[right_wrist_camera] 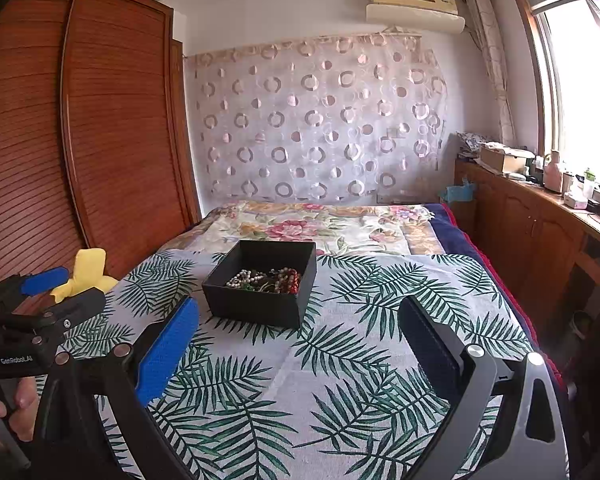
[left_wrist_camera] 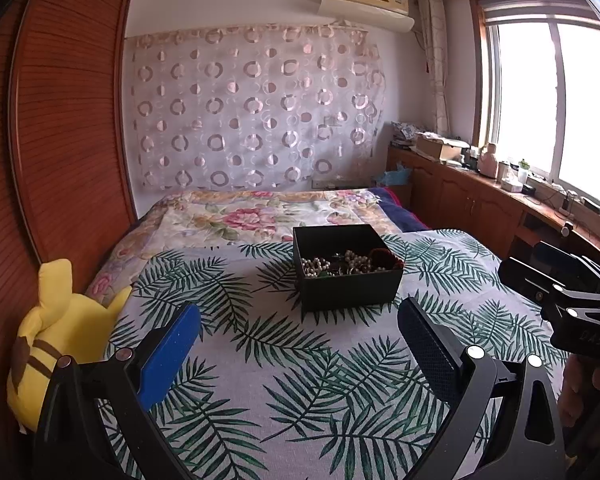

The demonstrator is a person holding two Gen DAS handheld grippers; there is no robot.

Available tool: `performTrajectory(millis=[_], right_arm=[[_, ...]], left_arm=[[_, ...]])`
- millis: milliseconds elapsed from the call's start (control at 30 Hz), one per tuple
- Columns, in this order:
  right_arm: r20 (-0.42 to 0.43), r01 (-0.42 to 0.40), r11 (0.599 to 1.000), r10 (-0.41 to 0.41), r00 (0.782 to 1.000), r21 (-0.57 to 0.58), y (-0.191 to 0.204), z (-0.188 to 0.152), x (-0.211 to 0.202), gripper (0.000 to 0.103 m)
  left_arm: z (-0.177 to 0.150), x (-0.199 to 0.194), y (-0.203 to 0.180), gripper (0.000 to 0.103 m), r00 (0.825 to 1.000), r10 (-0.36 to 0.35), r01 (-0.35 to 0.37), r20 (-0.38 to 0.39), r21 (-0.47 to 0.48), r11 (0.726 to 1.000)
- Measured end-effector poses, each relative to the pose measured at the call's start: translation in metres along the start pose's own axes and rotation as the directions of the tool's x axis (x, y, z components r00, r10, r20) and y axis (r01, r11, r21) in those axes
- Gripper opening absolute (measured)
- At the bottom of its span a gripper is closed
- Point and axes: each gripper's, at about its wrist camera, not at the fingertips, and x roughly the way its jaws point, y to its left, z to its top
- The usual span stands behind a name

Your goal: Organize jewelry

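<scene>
A bedroom, seen from two gripper cameras pointing down the length of a bed. The landmark is a black open-topped box (left_wrist_camera: 348, 268) sitting on a grey cloth printed with green palm fronds (left_wrist_camera: 260, 360) that covers the near part of the bed. Inside the box lies a tangled heap of jewelry (left_wrist_camera: 348, 265): pale pearl-like bead strands toward its left side, dark red beads toward its right, with darker pieces between that are too small to make out. The left gripper (left_wrist_camera: 300, 332) hangs over the cloth on the near side of the box, its two fingers spread wide apart with nothing between them, clear of the box. The right gripper (right_wrist_camera: 298, 328) is also on the near side of the box, likewise spread wide and holding nothing; in the left camera it shows to the right of the box. A yellow plush toy (left_wrist_camera: 60, 336) rests to the left of the box at the bed's edge, against a wooden slatted wardrobe (left_wrist_camera: 68, 120). Beyond the box lies a floral bedspread (left_wrist_camera: 260, 212), then a sheer curtain with circle patterns (left_wrist_camera: 256, 108) on the far wall. To the right of the box runs a wooden cabinet under a bright window (left_wrist_camera: 540, 100).
</scene>
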Motion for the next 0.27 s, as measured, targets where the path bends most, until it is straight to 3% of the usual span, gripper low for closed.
performTrajectory(millis=[267], right_arm=[[0.002,0.001,1.0,-0.001,1.0,0.001,-0.0007,-0.0003,-0.0001,0.101]], left_arm=[[0.0006,0.0,0.0013,0.095,1.0,0.003,-0.003,0.0,-0.003,1.0]])
